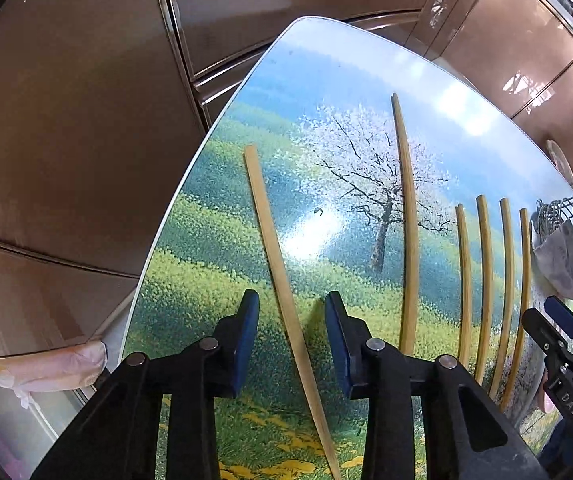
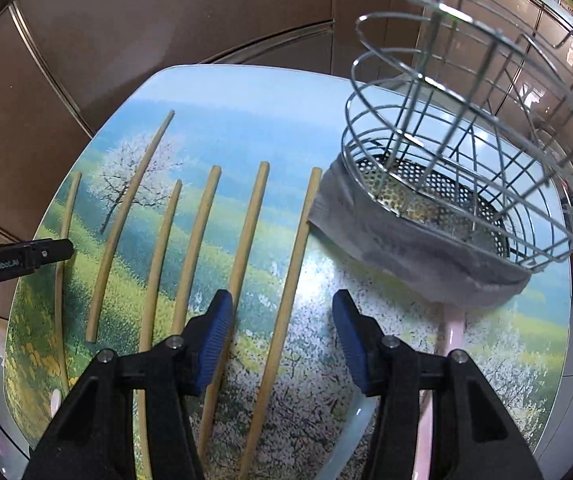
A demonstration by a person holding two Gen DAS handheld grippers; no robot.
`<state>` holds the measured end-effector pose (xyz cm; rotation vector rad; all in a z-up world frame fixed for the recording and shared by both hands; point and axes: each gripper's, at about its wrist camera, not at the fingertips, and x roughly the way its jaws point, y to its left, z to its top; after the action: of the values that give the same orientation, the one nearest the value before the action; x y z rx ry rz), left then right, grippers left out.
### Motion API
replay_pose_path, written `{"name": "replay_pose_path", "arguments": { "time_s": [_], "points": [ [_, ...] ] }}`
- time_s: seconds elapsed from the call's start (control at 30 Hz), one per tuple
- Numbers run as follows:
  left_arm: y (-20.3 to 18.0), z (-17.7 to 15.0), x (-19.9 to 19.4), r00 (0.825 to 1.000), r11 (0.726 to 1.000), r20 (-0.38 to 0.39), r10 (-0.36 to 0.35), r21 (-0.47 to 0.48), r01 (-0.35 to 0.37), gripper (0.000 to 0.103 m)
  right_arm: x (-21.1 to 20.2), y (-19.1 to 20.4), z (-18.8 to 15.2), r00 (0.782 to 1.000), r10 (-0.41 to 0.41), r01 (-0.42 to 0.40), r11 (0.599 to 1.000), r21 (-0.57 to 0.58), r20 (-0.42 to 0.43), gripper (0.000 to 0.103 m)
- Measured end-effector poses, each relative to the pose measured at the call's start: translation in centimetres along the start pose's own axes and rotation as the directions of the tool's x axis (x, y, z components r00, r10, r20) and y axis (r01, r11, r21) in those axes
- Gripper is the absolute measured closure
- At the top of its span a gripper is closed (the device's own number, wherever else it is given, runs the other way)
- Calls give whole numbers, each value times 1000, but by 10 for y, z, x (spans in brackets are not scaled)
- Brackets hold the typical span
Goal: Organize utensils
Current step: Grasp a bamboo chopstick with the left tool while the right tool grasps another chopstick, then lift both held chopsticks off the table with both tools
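Spreading under everything, the landscape-printed table (image 2: 366,92) bears a wire basket (image 2: 466,184) on a grey cloth (image 2: 418,256). Six chopsticks lie alongside (one (image 1: 274,260) between the left gripper's (image 1: 291,300) unclosed fingers, another (image 2: 286,300) between the right gripper's (image 2: 282,300)).

Both views are bright and evenly lit, apparently from overhead. White glare patches sit on the glossy bench (image 1: 318,232) and on the brown cabinet doors (image 1: 522,80). Shadows are soft and faint. Fisheye distortion bends the straight chopsticks (image 2: 282,312) and bench edges; corners are vignetted black. Focus is sharp centrally, softer toward the rims.
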<state>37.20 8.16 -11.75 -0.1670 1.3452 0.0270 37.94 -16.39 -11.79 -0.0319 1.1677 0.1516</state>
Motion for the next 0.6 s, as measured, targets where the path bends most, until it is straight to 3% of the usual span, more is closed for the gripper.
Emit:
{"name": "replay_pose_path", "arguments": {
  "time_s": [0.3,0.4,0.5,0.6],
  "points": [
    [4,20,8,999,1000,-43,-20,-8,20,76,22,5,7,999,15,-14,1000,21,-37,66],
    [10,25,10,998,999,-50,-28,-25,27,89,24,12,11,999,-9,8,1000,-18,-34,79],
    [20,25,9,998,999,-57,-36,-28,34,95,26,23,10,999,9,-11,998,-60,-42,93],
    [23,27,10,997,999,-59,-40,-11,39,96,28,40,8,998,11,-19,989,-145,-54,95]
  ]
}}
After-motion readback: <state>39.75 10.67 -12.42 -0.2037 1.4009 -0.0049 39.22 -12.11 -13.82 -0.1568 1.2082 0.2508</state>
